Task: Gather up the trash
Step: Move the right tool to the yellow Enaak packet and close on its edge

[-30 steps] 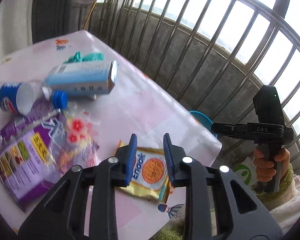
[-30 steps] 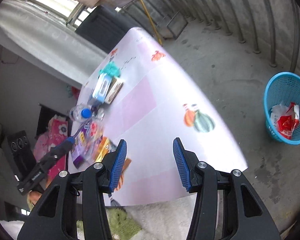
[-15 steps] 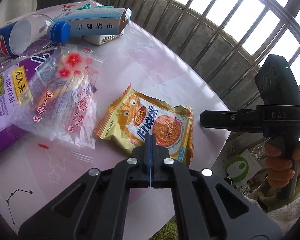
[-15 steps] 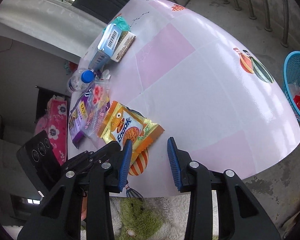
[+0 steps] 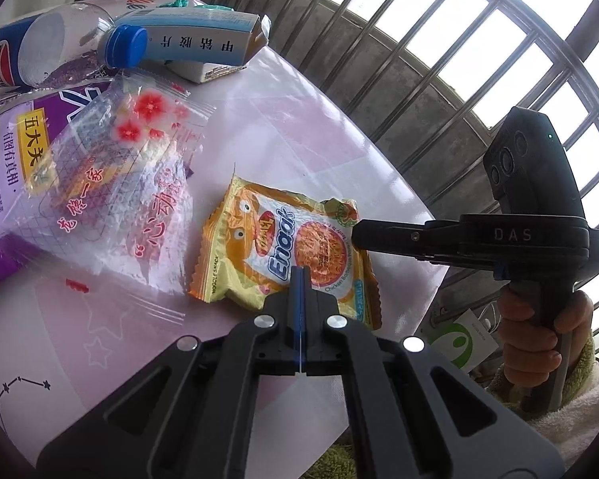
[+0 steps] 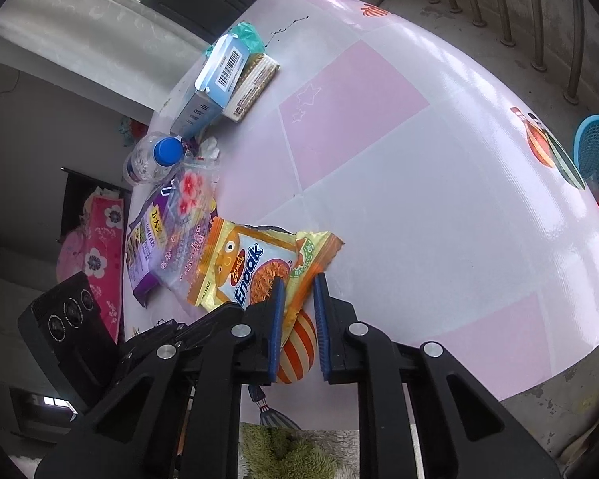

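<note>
Item 1, yellow noodle wrapper [image 6: 259, 267]: flat on the counter [image 6: 419, 199], long axis across my 2 pairs of fingers; left fingers [image 5: 300, 275] fully shut at its near edge, right fingers [image 6: 298, 283] closing around its torn corner, nearer.

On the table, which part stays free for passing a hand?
The table is bare from the snack packet across to the blue basket. Bottle, boxes and bags crowd its left side.

The blue basket [image 6: 597, 147] is cut off by the frame edge.
</note>
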`<action>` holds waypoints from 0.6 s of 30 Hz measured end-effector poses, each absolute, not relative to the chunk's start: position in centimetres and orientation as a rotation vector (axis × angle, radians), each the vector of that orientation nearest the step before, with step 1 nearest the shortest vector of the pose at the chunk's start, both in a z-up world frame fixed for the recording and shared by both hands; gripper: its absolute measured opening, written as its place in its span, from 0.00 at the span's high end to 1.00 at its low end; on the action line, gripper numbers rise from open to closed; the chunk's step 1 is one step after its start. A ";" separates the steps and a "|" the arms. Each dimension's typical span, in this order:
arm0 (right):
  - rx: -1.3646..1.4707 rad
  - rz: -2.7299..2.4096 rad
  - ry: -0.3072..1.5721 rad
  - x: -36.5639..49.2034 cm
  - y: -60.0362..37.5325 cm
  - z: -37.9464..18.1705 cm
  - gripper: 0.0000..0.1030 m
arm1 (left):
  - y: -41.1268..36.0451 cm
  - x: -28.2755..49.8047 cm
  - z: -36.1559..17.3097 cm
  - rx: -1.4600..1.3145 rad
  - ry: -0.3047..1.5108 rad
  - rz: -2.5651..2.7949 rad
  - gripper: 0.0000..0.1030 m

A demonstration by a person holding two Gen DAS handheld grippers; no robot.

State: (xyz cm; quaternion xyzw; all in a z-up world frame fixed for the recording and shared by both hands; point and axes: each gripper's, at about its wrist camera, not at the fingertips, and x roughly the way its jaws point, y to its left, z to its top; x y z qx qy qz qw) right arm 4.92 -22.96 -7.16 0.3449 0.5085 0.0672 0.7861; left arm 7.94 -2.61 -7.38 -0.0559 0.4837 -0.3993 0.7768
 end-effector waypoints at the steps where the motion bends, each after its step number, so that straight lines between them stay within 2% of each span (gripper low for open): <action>1: 0.737 0.143 1.091 5.0 -22.9 -7.1 0.90 | -2.6 7.9 -7.4 -0.124 1.044 -0.867 1.00; 14: 0.711 0.058 1.027 5.9 -25.6 -6.1 0.93 | 4.5 9.7 -1.8 -0.115 0.811 -0.632 1.00; 18: 0.709 0.061 0.996 6.3 -25.9 -5.6 0.93 | 6.0 11.3 -2.0 -0.077 0.838 -0.513 0.90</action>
